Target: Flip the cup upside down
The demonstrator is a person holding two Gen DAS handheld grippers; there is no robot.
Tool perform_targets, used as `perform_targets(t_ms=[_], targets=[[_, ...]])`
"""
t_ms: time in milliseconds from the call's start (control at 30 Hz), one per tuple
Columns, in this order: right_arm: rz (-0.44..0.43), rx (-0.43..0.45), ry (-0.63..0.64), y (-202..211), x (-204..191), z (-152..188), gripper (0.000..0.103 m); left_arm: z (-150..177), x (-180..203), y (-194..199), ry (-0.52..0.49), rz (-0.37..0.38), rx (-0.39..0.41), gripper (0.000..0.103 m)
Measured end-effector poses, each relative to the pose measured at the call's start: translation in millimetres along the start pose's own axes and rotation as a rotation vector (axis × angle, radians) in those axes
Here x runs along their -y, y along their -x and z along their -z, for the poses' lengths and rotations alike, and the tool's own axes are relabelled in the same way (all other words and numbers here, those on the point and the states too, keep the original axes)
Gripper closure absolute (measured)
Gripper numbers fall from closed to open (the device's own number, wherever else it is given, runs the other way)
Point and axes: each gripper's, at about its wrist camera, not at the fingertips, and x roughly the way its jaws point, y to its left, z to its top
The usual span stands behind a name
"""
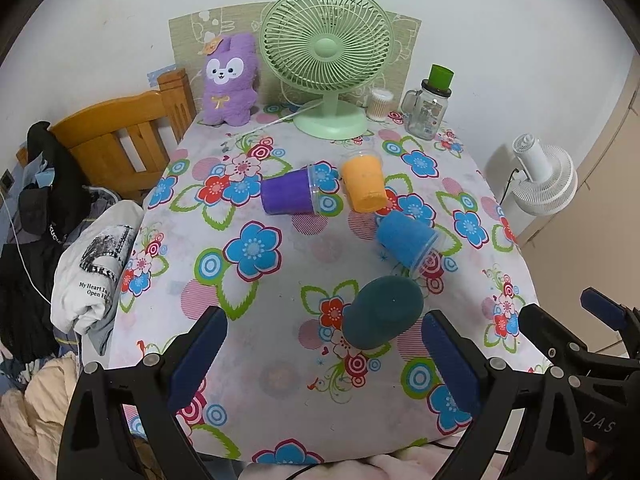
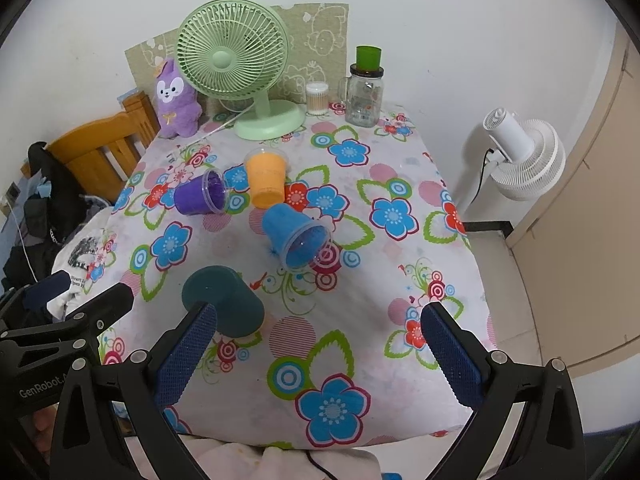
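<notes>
Four cups lie on their sides on the flowered tablecloth (image 1: 280, 380). A dark teal cup (image 1: 382, 312) lies nearest, bottom toward me; it also shows in the right wrist view (image 2: 226, 300). Beyond it lie a blue cup (image 1: 408, 242) (image 2: 296, 234), an orange cup (image 1: 364, 184) (image 2: 266, 182) and a purple cup (image 1: 290, 194) (image 2: 200, 194). My left gripper (image 1: 324, 352) is open and empty, just short of the teal cup. My right gripper (image 2: 316, 348) is open and empty, with the teal cup by its left finger (image 2: 188, 356).
A green desk fan (image 1: 326, 56), a purple plush toy (image 1: 230, 80), a cotton-swab jar (image 1: 380, 104) and a glass mug jar (image 1: 428, 108) stand at the table's back. A wooden bedhead (image 1: 120, 136) and clothes are on the left, a white fan (image 2: 524, 156) on the right.
</notes>
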Motion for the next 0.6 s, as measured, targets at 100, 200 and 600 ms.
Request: perform_targets(t_ms=[100,200,600], targets=[[0.002,0.0,-0.001,-0.3,-0.6,0.6,0.0,-0.1,0.1,-0.2,-0.002,0.001,0.0,0.004],[0.0,-0.001,-0.001,-0.8,-0.6,0.5,0.0,-0.2,0.5,-0.4,-0.001,-0.001,-0.001,0.004],[-0.001,-0.002,0.0,-1.2,-1.1,1.0,0.0,-1.5,-1.8,-0.1,-0.003,-0.005,0.002,0.004]])
